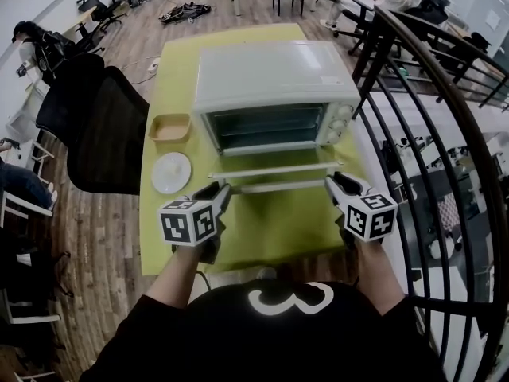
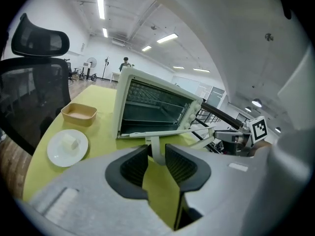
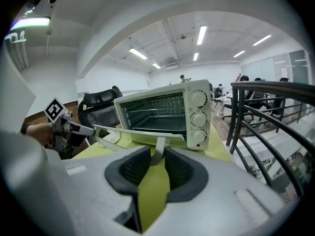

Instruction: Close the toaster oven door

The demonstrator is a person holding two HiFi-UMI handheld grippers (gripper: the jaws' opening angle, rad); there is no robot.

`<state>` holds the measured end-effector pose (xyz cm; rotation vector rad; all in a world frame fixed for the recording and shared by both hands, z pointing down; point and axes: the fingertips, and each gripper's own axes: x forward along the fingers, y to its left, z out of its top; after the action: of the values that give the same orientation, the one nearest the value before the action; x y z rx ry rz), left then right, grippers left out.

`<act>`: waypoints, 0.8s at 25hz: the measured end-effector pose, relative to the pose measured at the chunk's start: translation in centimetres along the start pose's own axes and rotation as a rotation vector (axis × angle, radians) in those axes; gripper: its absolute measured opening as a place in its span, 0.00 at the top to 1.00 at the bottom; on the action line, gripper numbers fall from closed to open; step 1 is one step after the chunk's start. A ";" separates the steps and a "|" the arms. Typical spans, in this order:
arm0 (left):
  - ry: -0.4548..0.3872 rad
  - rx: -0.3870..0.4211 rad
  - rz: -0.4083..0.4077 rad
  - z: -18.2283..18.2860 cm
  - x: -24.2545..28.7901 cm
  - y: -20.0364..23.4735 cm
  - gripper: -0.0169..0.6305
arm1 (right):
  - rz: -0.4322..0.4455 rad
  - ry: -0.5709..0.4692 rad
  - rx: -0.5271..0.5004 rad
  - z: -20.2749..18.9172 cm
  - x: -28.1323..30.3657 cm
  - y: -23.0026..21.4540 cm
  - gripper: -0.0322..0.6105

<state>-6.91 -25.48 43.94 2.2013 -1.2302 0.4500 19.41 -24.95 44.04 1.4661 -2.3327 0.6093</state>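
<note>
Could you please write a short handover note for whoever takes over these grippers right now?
Left gripper: shut on the left end post of the door handle.
Right gripper: shut on the handle's right end post.
Toaster oven stands on the yellow-green table; its door is open, folded out roughly level toward the person.
Done: both ends of the handle are gripped.
Left: swing the door up until it shuts against the oven front, then release.

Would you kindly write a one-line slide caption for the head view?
The left gripper and right gripper grip the door handle of an open toaster oven.
</note>
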 end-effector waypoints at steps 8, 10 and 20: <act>-0.024 0.016 -0.049 1.7 -0.2 0.1 0.79 | -0.037 -0.042 -0.005 1.5 0.1 0.1 0.80; -0.034 0.010 -0.065 2.1 -0.2 0.1 0.79 | -0.042 -0.054 -0.002 2.0 0.0 0.1 0.80; -0.071 0.007 -0.100 4.5 0.0 0.6 0.79 | -0.061 -0.104 -0.005 4.3 0.7 -0.1 0.80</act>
<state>-7.32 -28.50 40.65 2.2902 -1.1506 0.3391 19.02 -27.67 40.71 1.5960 -2.3542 0.5223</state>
